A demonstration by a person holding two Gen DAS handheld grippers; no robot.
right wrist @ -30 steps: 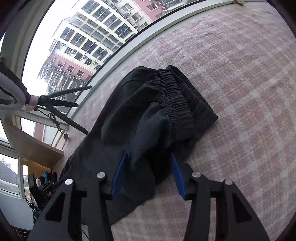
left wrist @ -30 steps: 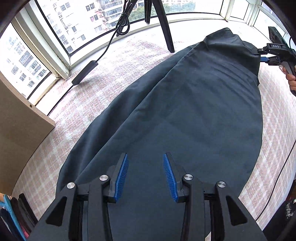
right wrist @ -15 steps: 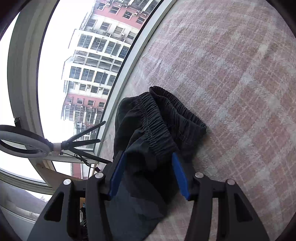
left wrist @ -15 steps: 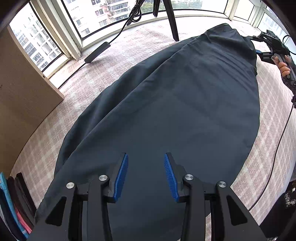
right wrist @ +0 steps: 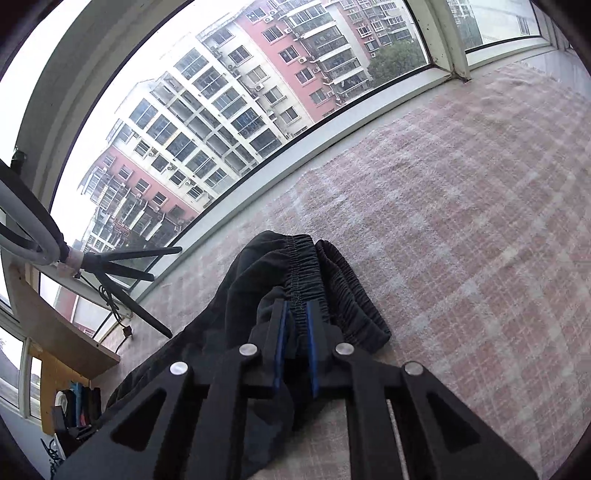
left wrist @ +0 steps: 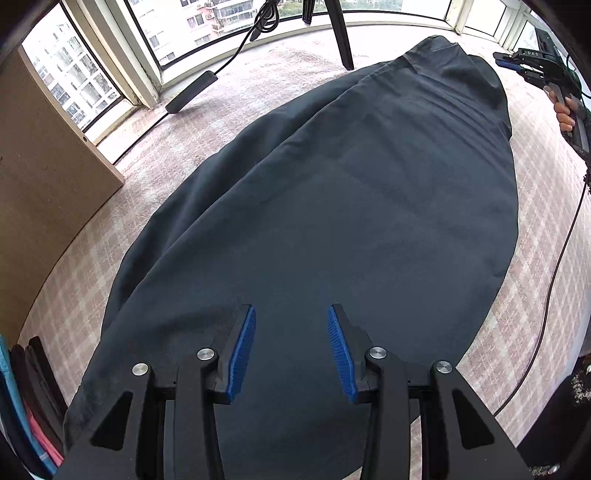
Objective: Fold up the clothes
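Dark trousers (left wrist: 351,206) lie stretched out lengthwise on a pink checked cloth. My left gripper (left wrist: 291,350) is open and hovers over the near leg end, holding nothing. My right gripper (right wrist: 295,314) is shut on the trousers' elastic waistband (right wrist: 306,266), which bunches up between the blue pads. In the left wrist view the right gripper (left wrist: 517,64) shows at the far top right, at the waist end of the trousers.
A tripod leg (left wrist: 341,33) and a cable with a black block (left wrist: 192,92) stand near the window at the back. A wooden panel (left wrist: 40,177) is at the left. A thin cable (left wrist: 554,280) runs along the right. The checked cloth (right wrist: 461,206) spreads right of the waistband.
My right gripper has closed on the waistband and tilted up toward the window. The left gripper has stayed open over the leg end, shifting slightly.
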